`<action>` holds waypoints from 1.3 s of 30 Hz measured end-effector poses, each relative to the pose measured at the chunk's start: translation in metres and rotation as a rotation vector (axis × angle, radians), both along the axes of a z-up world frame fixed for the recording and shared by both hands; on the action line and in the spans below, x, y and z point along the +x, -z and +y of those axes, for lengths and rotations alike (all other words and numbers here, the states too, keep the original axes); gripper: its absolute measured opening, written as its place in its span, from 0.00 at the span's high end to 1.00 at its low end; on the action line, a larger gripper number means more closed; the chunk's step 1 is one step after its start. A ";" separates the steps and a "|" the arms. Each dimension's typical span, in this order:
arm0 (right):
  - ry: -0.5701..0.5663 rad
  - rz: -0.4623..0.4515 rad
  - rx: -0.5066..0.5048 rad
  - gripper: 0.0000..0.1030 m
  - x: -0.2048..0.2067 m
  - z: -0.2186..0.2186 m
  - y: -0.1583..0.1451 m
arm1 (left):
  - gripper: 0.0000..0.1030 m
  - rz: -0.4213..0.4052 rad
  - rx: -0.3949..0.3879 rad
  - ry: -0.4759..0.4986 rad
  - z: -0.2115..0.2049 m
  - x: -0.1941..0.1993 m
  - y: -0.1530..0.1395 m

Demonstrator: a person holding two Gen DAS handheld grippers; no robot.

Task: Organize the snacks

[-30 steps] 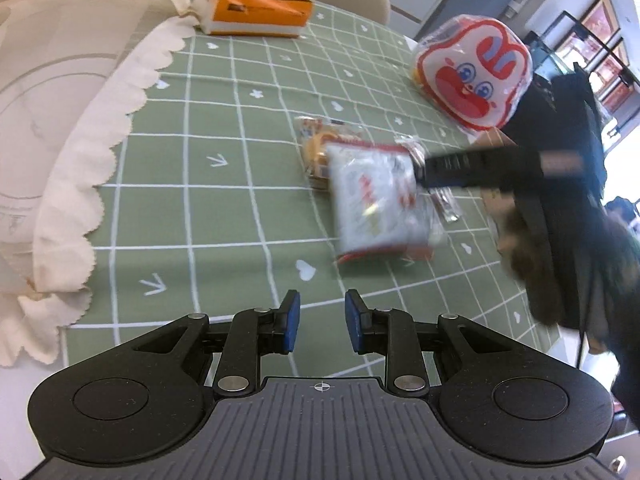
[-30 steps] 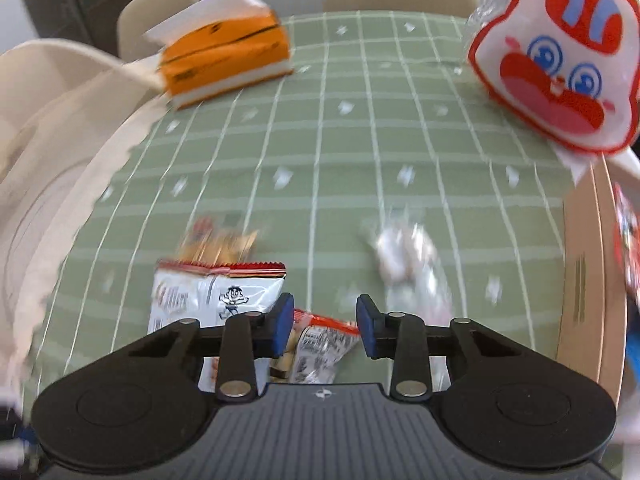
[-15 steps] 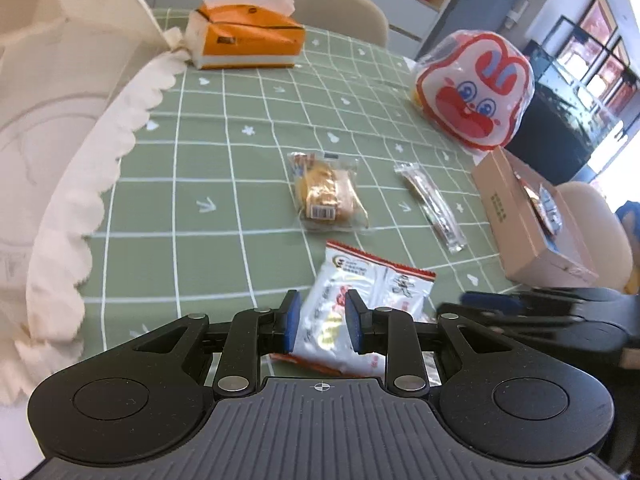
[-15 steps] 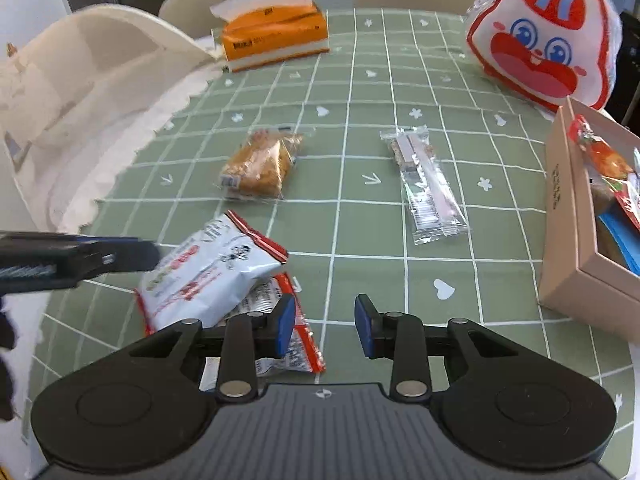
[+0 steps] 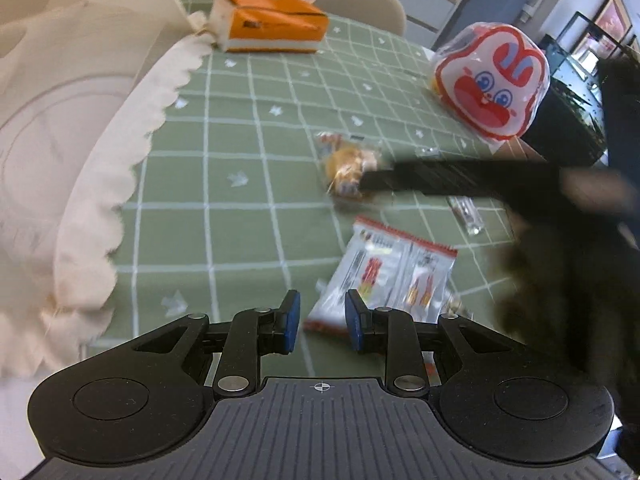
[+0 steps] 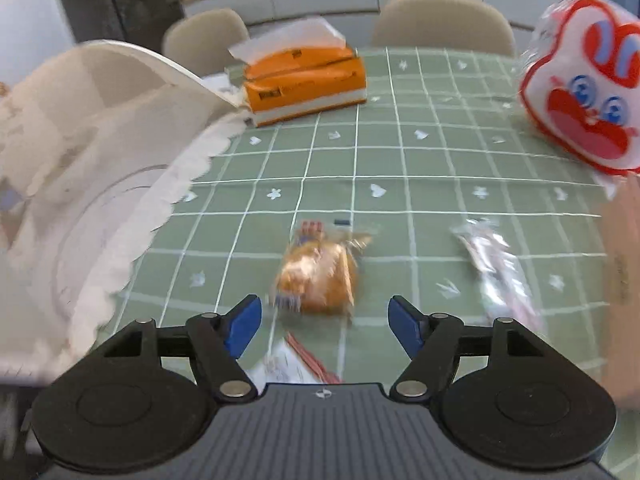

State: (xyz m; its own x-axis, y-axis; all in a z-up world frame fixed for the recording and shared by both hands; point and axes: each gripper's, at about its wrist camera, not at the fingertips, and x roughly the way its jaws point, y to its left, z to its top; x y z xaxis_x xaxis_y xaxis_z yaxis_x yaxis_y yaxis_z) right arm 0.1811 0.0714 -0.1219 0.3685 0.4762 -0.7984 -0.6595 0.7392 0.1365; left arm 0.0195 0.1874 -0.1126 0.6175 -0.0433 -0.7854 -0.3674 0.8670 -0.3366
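Right hand-held gripper (image 6: 325,322): jaws have just been opening, now wide apart, nothing between the pads; bread packet (image 6: 316,274) lies on the bench (image 6: 400,168) just beyond the tips, centre frame, blurred. Corner of a red-edged snack bag (image 6: 298,362) shows between the jaws at the bottom. Clear wrapped stick pack (image 6: 494,270) sits to the right of the bread, apart from it. Left hand-held gripper (image 5: 319,322): jaws a narrow gap apart, nothing clamped; the white and red snack bag (image 5: 384,276) lies flat just past its right pad, lower centre of the left view. There the right gripper's dark finger reaches in from the right edge, tip at the bread packet; contact is too blurred to tell. Farther back: white scalloped cloth (image 5: 104,168) on the left, orange tissue box (image 6: 306,82) upper centre, rabbit-face bag (image 6: 584,84) upper right.
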 end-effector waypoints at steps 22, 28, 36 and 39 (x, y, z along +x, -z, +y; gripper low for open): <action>0.124 -0.044 -0.193 0.44 -0.043 -0.121 0.011 | 0.72 -0.066 -0.096 0.068 0.012 0.023 0.016; 0.157 -0.009 -0.191 0.37 -0.052 -0.140 0.014 | 0.72 -0.067 -0.119 0.084 0.016 0.037 0.023; 0.079 -0.123 -0.062 0.37 -0.076 -0.116 -0.028 | 0.72 -0.055 -0.136 0.164 0.007 0.030 0.022; 0.041 -0.069 -0.033 0.39 -0.074 -0.094 -0.024 | 0.72 -0.049 -0.140 0.183 0.002 0.024 0.022</action>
